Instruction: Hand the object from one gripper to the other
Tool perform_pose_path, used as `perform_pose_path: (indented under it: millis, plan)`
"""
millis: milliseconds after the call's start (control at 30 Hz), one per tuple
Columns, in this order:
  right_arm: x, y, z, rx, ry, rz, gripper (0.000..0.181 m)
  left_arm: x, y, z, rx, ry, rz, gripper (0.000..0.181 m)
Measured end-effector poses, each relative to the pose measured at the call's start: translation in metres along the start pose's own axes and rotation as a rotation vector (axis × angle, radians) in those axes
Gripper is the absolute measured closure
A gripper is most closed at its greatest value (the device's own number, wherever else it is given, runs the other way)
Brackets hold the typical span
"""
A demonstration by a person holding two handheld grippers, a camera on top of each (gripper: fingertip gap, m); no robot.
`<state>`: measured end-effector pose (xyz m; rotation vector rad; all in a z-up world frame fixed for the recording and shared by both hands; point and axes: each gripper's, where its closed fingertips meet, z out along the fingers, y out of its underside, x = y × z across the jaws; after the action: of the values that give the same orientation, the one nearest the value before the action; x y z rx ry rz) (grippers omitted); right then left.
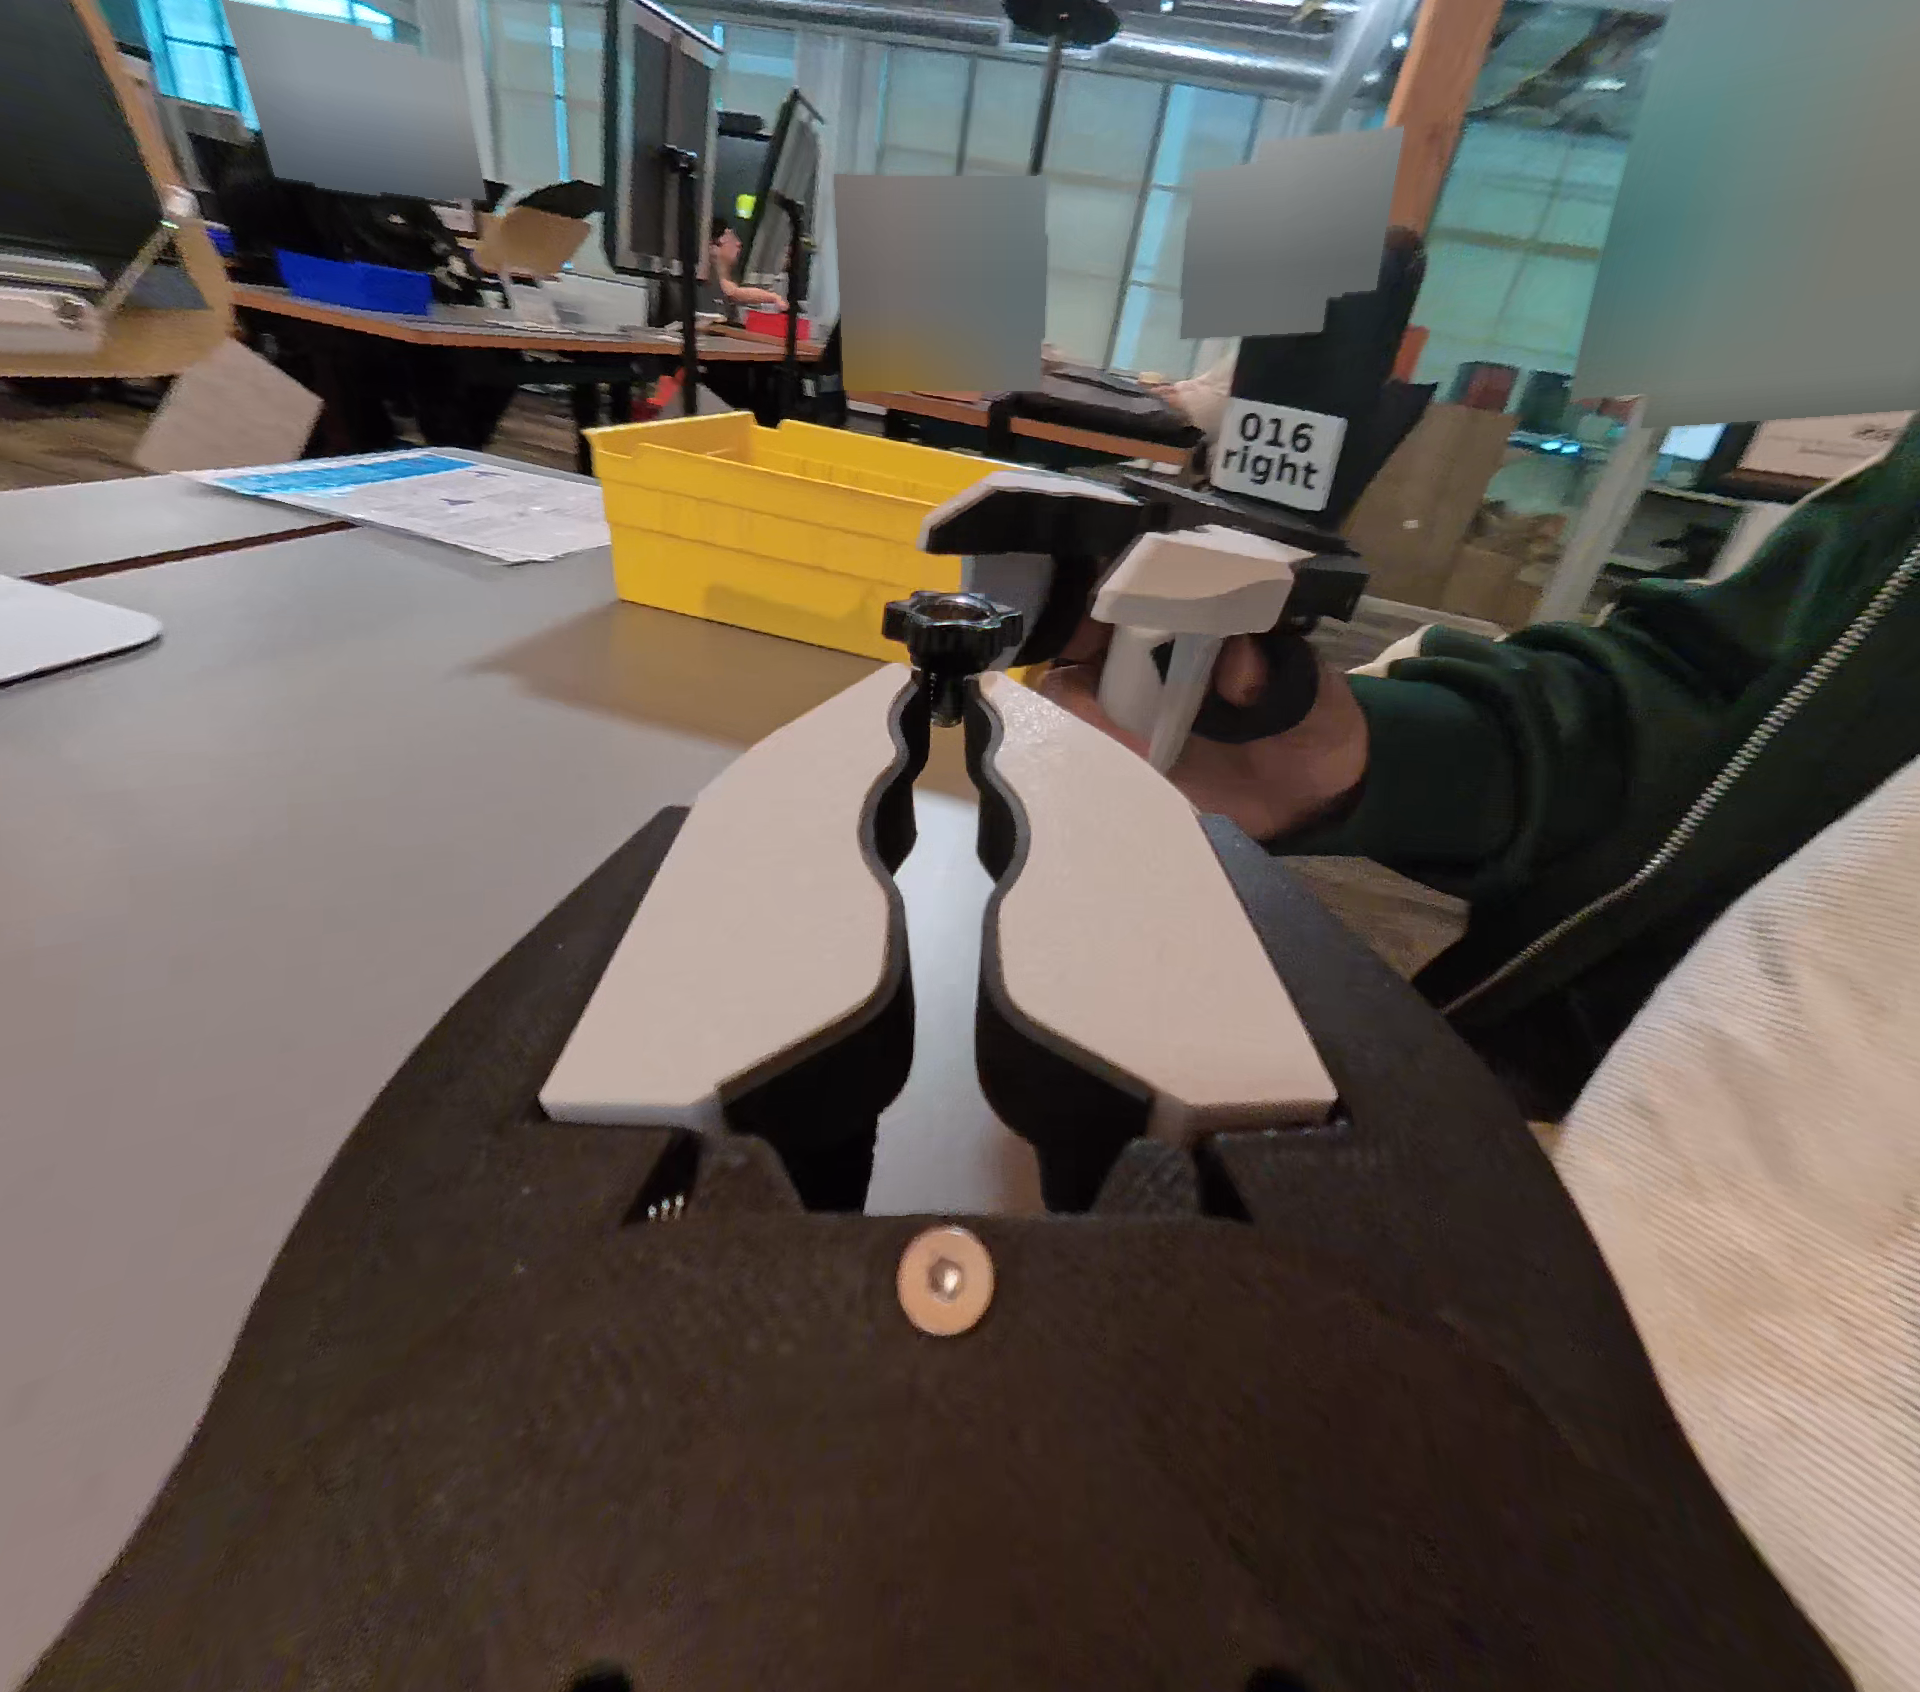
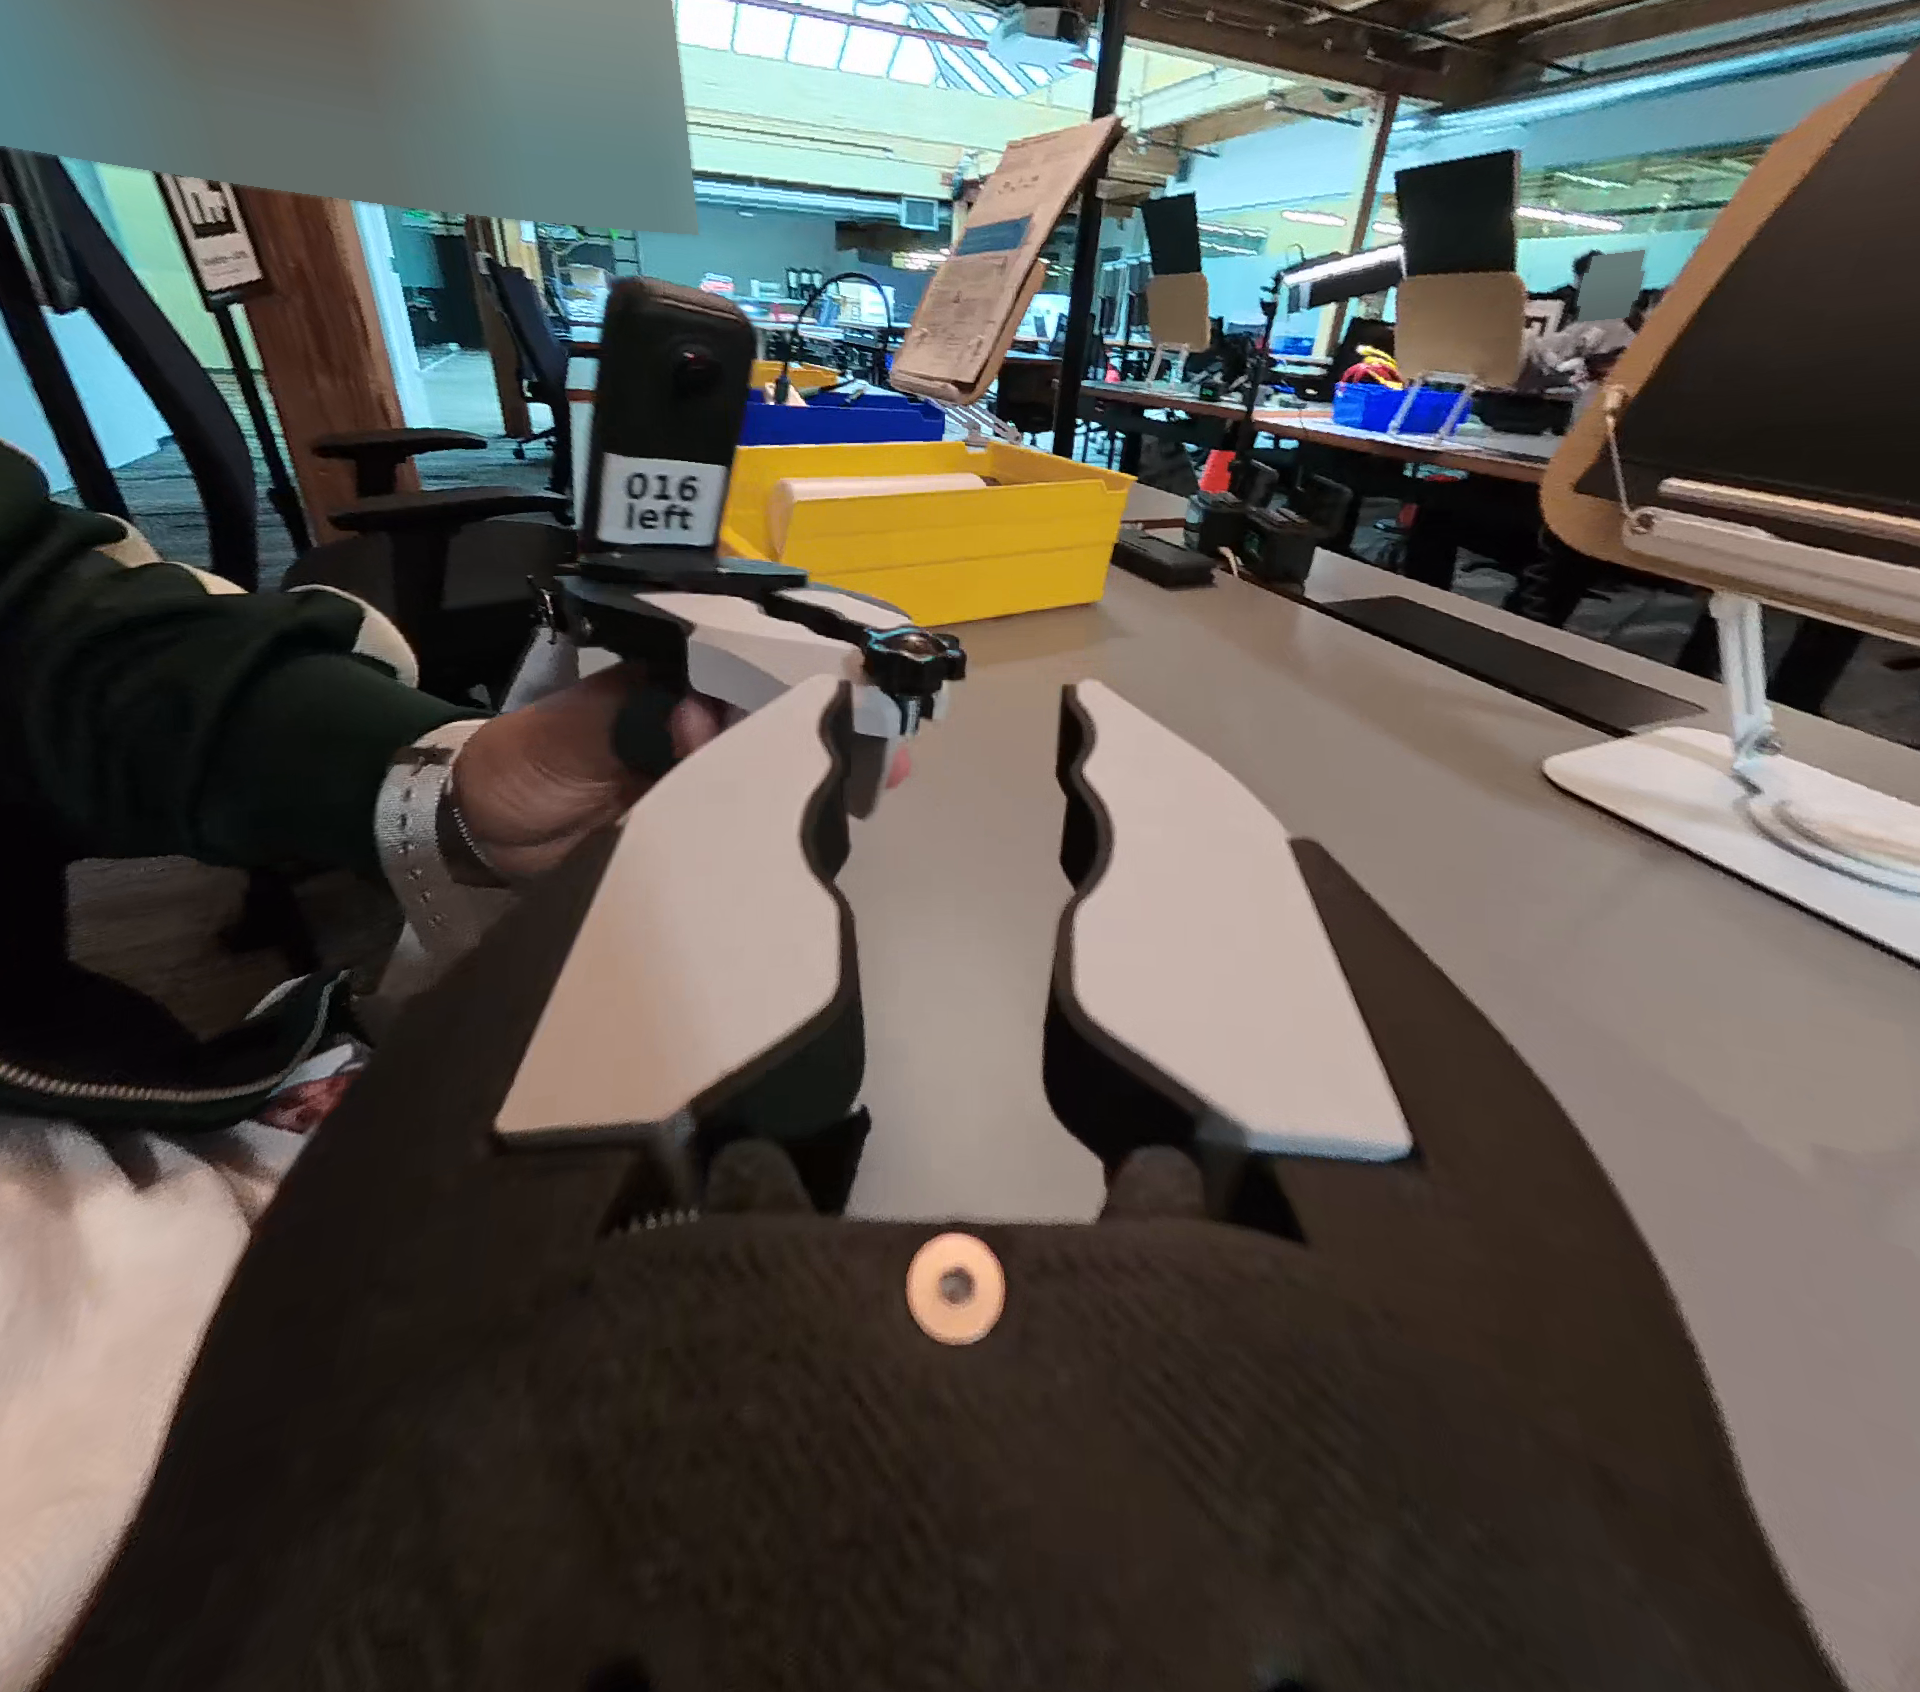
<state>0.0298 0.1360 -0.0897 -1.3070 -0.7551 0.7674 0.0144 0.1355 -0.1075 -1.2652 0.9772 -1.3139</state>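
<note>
A: We see the grey table first, under everything, with the yellow bin standing on its far side. In the right wrist view the bin holds a pale block whose kind we cannot tell.

B: Then a white stand on the table, off to the right in the right wrist view, and a printed sheet lying flat just left of the bin.

A: Next our two tools. The left gripper has its jaws drawn nearly together, pinching the threaded stem of the knob right at the fingertips.

B: We see the same from the other side: the knob sits up at the tip of the left gripper, black, lobed head upward, held above the table.

A: The right gripper has its jaws spread wide with nothing between them. The knob is just left of its left fingertip.

B: In the left wrist view the right gripper is just behind the knob; whether they touch, we cannot tell.
</note>
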Motion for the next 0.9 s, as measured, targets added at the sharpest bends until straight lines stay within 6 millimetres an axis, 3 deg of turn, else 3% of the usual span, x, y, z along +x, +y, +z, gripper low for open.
perform_pose_path:
  millis: [100, 267, 900]
  plan:
    - [-0.003, 0.008, 0.004, -0.037, -0.001, 0.018, 0.142, -0.008, 0.003, -0.003, -0.029, -0.12, 0.079, 0.175]
    - [-0.009, 0.014, 0.013, -0.063, 0.005, 0.023, 0.14, 0.007, 0.005, 0.005, -0.036, -0.14, 0.166, 0.175]
    - [-0.018, 0.013, 0.014, -0.045, -0.107, 0.133, 0.145, 0.015, 0.01, 0.007, -0.03, -0.066, 0.087, 0.175]
